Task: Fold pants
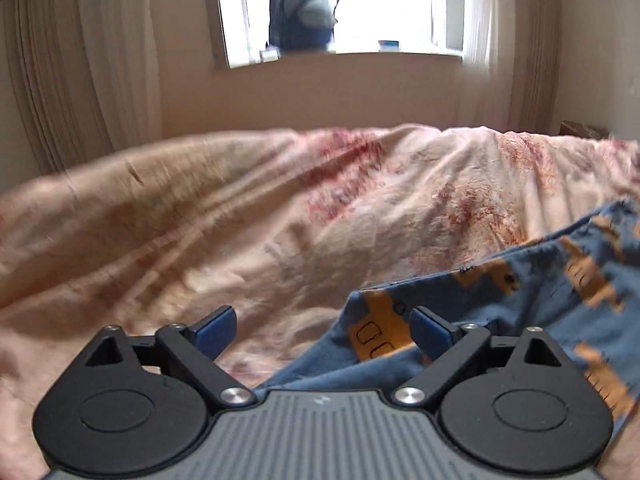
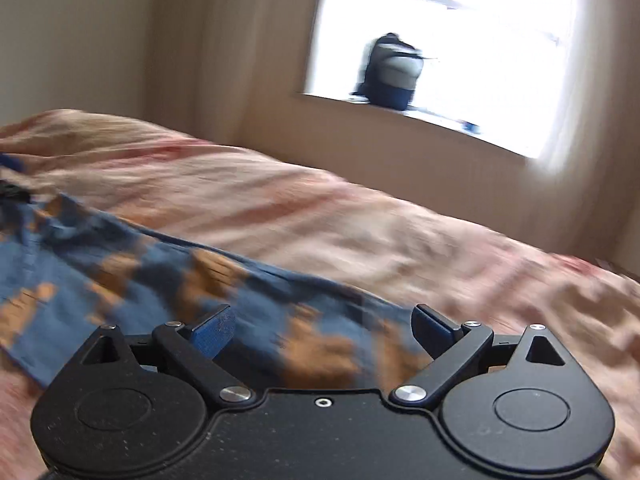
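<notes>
Left wrist view – left tongs (image 1: pixel 323 330) spread apart, blue pants (image 1: pixel 520 304) lower right on the bed (image 1: pixel 200 220). Right tongs (image 2: pixel 323 330) also apart – pants beneath.

A rumpled pink floral bedcover (image 1: pixel 240 220) spread across the bed below a bright window (image 1: pixel 384 4). On the windowsill (image 1: pixel 400 53) stood a dark backpack (image 1: pixel 302 16) with a small blue item (image 1: pixel 389 44) nearby, and pale curtains (image 1: pixel 68 60) hung beside it.

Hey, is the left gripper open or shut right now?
Open. The left gripper has its blue fingers spread wide apart, empty, over a corner of the blue pants.
</notes>
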